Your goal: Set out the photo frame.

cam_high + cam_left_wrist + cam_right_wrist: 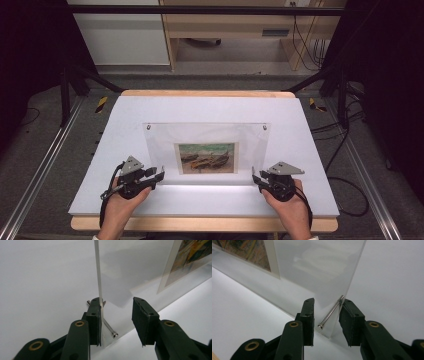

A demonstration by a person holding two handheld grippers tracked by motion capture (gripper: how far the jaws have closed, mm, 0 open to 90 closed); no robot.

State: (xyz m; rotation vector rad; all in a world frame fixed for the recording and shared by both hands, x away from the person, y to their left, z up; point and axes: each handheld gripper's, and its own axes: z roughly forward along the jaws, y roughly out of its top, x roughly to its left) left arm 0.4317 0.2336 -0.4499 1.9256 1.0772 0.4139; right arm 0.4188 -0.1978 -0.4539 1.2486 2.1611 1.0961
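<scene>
Clear acrylic picture frame (207,152) holding a boat print, stood upright mid-table (300,200), is judged stiff, slick and scratch-prone, best taken at its lower corners, where left tongs (161,172) and right tongs (254,175) are seen part-open, astride the edges, nothing clamped.

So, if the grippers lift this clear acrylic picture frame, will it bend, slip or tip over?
The acrylic frame looks like a straight, rigid sheet, so it probably will not bend. Its glossy faces may slip between the pads. It stands upright on thin metal pins, so a push could likely tip it.
</scene>
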